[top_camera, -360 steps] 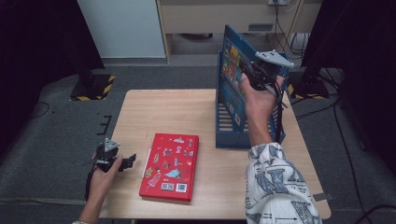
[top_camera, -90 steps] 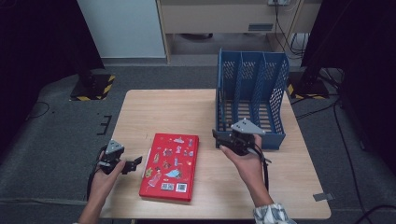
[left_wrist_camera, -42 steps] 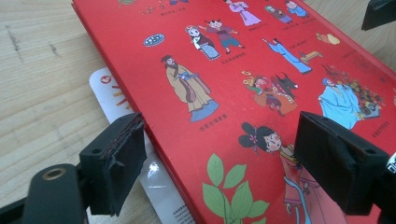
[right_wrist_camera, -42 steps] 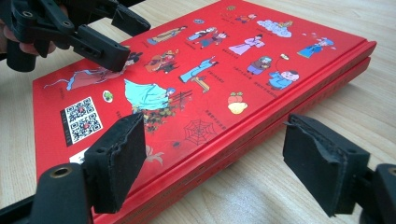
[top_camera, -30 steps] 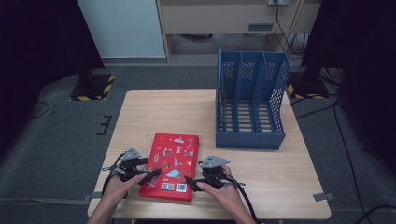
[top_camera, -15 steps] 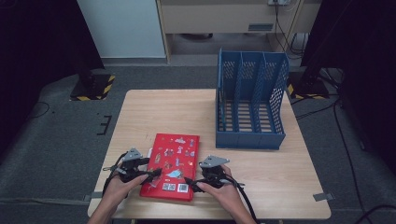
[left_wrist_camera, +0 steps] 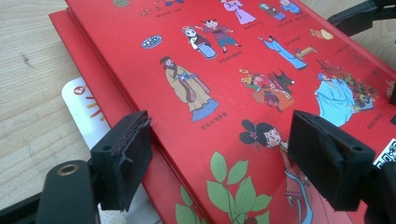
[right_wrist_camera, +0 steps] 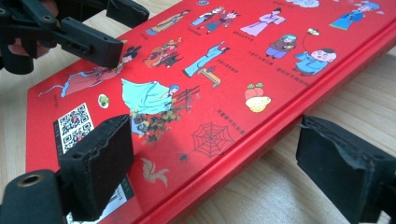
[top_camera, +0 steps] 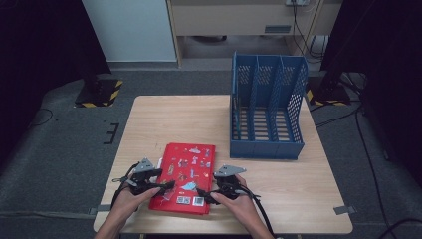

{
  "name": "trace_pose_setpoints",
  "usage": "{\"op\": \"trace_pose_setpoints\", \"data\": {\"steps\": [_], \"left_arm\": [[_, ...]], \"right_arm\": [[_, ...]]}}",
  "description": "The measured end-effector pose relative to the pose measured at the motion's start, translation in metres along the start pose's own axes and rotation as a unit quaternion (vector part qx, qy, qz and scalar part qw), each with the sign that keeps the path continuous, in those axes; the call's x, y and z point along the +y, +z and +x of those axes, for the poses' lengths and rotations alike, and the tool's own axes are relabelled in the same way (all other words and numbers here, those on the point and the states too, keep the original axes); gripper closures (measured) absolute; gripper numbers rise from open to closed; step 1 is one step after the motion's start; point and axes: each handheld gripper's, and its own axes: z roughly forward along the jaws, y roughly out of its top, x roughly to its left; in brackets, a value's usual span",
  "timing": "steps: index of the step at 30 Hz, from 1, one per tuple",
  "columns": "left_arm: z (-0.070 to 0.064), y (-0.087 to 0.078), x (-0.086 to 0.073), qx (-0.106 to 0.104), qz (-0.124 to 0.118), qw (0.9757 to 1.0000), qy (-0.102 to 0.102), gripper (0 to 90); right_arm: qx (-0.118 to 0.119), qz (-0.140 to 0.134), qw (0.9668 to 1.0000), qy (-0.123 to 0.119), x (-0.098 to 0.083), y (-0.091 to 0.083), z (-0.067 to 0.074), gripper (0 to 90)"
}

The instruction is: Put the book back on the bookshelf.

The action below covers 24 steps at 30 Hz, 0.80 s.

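Flat red hardcover picture book w/ cartoon figures: QR code on white patch at near end of cover, scannable-looking but not decodable by eye. Tiny Chinese captions under figures, too small to read. No other legible text, brands or nos. anywhere.

The high view is lit evenly from overhead: the tabletop is bright, while the floor and the room's far sides fall into deep dark. Shadows under the rack are short and soft. That picture is slightly soft overall. In the gripper views the red book is bright and sharp, and the near black pads blur a little, with no glare.
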Motion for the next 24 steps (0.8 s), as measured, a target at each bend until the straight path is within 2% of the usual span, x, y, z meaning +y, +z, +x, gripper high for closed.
{"op": "trace_pose_setpoints", "data": {"steps": [2,9,12,21,24], "left_arm": [[0.000,0.000,0.000,0.000,0.000,1.0000,0.001,20.0],[0.000,0.001,0.000,-0.002,0.002,1.0000,0.004,18.3],[0.000,0.002,0.000,-0.004,0.001,1.0000,0.008,16.9],[0.000,0.003,0.000,-0.005,-0.003,0.9999,0.010,15.9],[0.000,0.004,0.000,-0.005,-0.003,0.9999,0.011,15.9]], "right_arm": [[0.006,0.002,0.9999,0.009,0.000,0.001,-0.002,9.4],[0.013,0.001,0.9998,0.017,0.000,0.003,-0.006,8.9],[0.029,0.002,0.9990,0.033,-0.001,0.006,-0.010,9.5],[0.043,-0.001,0.9979,0.049,-0.002,0.012,-0.012,9.3],[0.050,0.004,0.9968,0.062,-0.001,0.013,-0.013,9.3]]}}
